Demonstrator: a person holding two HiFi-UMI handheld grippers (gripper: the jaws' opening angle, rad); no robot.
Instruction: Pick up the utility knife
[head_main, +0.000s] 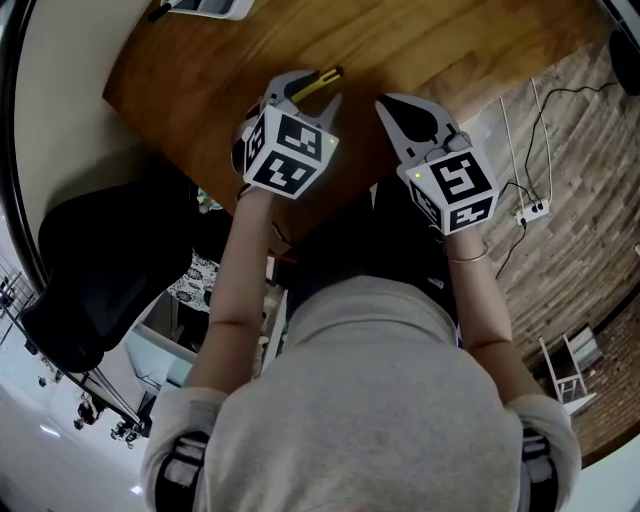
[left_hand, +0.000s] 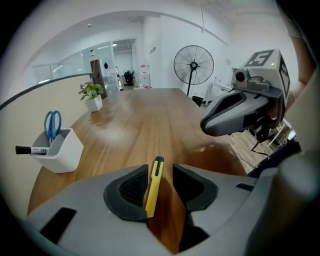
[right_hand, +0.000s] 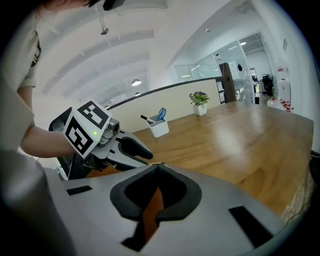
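Note:
The yellow utility knife (head_main: 318, 80) lies on the wooden table (head_main: 200, 70) near its front edge. My left gripper (head_main: 305, 95) is lowered over it and tilted steeply down. In the left gripper view the knife (left_hand: 154, 186) runs lengthwise between the jaws of the left gripper (left_hand: 161, 170). It lies along the left pad, and bare wood shows between it and the right pad, so the jaws are open around it. My right gripper (head_main: 395, 105) hovers just to the right, over the table edge. Its jaws (right_hand: 157, 167) are shut with nothing in them.
A white holder (left_hand: 57, 152) with blue scissors (left_hand: 51, 125) and a black marker (left_hand: 30, 149) stands at the table's left. A potted plant (left_hand: 91, 95) sits at the far end, a fan (left_hand: 193, 65) behind it. A black chair (head_main: 100, 270) is beside the person.

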